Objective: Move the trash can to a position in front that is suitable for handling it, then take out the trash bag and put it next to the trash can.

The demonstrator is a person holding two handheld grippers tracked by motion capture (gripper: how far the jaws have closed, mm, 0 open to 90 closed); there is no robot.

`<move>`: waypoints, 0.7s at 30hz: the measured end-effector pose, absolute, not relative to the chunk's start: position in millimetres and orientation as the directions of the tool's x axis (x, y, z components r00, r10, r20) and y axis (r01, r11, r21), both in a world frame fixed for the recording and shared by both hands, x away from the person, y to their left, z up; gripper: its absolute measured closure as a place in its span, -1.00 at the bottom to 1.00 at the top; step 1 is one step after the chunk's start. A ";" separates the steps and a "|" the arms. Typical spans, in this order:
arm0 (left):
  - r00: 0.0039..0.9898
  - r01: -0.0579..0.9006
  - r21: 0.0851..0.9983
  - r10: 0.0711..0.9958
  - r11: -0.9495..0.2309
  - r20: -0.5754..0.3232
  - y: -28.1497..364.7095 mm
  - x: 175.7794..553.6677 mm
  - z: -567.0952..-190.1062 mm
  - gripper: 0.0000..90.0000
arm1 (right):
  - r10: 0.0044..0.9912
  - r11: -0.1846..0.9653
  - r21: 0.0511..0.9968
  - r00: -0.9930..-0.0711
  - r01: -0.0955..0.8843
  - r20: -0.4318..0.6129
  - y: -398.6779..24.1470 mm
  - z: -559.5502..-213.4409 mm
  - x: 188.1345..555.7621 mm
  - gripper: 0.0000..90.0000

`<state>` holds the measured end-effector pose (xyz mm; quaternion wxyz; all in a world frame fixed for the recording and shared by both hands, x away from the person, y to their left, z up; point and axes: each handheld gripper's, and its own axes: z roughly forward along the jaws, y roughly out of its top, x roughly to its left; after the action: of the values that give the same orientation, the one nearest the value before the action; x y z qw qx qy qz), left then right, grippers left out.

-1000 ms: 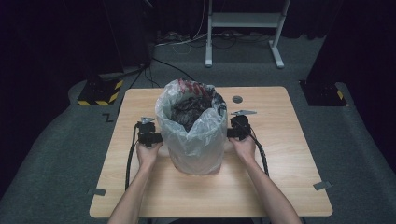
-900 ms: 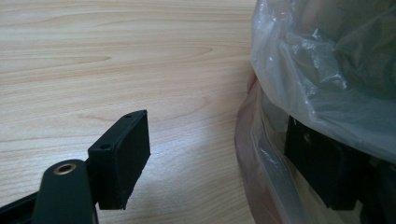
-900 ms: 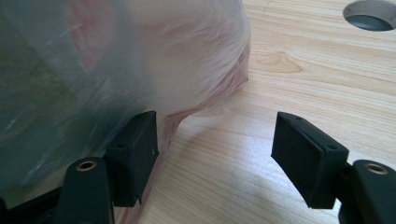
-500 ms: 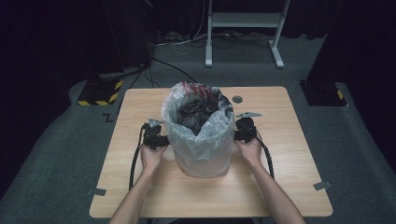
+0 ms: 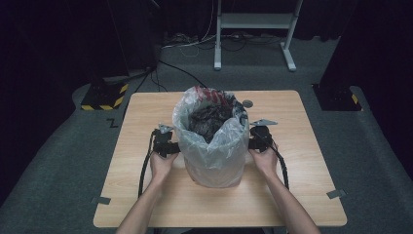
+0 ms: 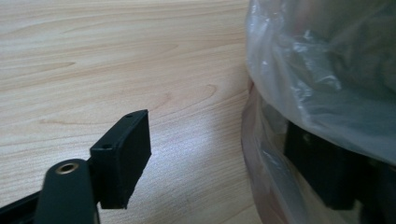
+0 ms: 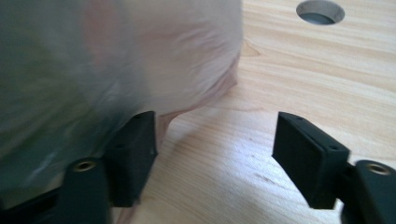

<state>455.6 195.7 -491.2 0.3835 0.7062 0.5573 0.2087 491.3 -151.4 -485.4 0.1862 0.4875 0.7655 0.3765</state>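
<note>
A bin lined with a translucent plastic bag (image 5: pixel 212 151) stands mid-table, with dark crumpled material (image 5: pixel 209 119) inside it. My left gripper (image 5: pixel 174 145) sits against its left side. In the left gripper view the gripper (image 6: pixel 224 154) is open: one jaw is over bare wood, the other shows dimly behind the hanging plastic bag (image 6: pixel 327 70). My right gripper (image 5: pixel 248 143) is at the bin's right side. Its jaws have just been opening, and the gripper (image 7: pixel 215 140) stands open with only table between them. Its left jaw touches the bag (image 7: pixel 116 60).
The wooden table (image 5: pixel 146 195) has a round hole (image 5: pixel 247 103) behind the bin, also in the right gripper view as a hole (image 7: pixel 321 11). Tape tabs (image 5: pixel 101 200) mark the front corners. On the floor are a striped block (image 5: pixel 102 95) and a metal stand (image 5: pixel 253 29).
Both hands and the bin have shifted a little to the right. The right gripper has drawn slightly away from the bag's side.
</note>
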 end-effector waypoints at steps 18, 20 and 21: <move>0.117 0.679 0.730 0.993 -0.077 -0.004 253.4 448.8 -527.7 -0.69 | 0.942 0.237 0.743 -0.336 0.626 -0.017 -225.5 -524.0 478.6 -0.47; 0.124 0.680 0.729 0.992 -0.084 -0.001 254.9 447.2 -527.5 -0.67 | 0.943 0.233 0.742 -0.332 0.628 -0.015 -225.4 -524.1 478.7 -0.48; 0.120 0.678 0.731 0.993 -0.078 -0.005 254.7 446.9 -527.6 -0.66 | 0.943 0.235 0.742 -0.333 0.628 -0.017 -225.5 -524.1 478.8 -0.48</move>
<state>446.9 254.7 -527.6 0.3000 0.6858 0.6090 0.2625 478.8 -225.5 -524.1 0.2409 0.5249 0.7480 0.3271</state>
